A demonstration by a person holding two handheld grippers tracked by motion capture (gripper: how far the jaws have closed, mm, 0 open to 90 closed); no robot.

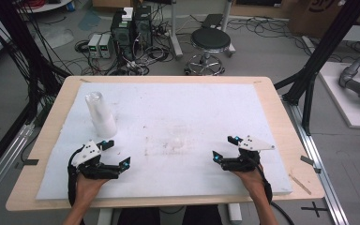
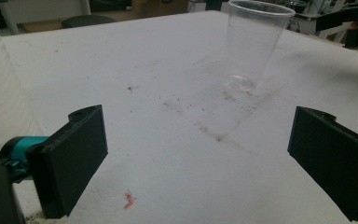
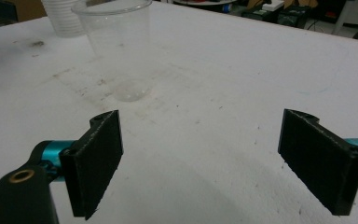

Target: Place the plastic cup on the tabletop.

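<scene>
A single clear plastic cup (image 1: pixel 177 137) stands upright near the middle of the white foam sheet (image 1: pixel 192 108). A stack of several clear cups (image 1: pixel 101 115) stands at the back left. My left gripper (image 1: pixel 117 153) rests low at the front left, open, with nothing between its jaws. In the left gripper view the cup (image 2: pixel 254 46) is ahead and to the right, and the stack (image 2: pixel 0 102) sits close on the left. My right gripper (image 1: pixel 224 147) is at the front right, also open and empty. Its view has the cup (image 3: pixel 119 46) ahead on the left and the stack (image 3: pixel 65 16) behind it.
The foam sheet lies on a wooden table (image 1: pixel 281 117). A small orange scrap (image 2: pixel 129 200) lies on the foam near the left gripper. Behind the table are a black stool (image 1: pixel 210 42), computer boxes (image 1: pixel 131 30) and cables. Black frame posts (image 1: pixel 326 51) stand at both sides.
</scene>
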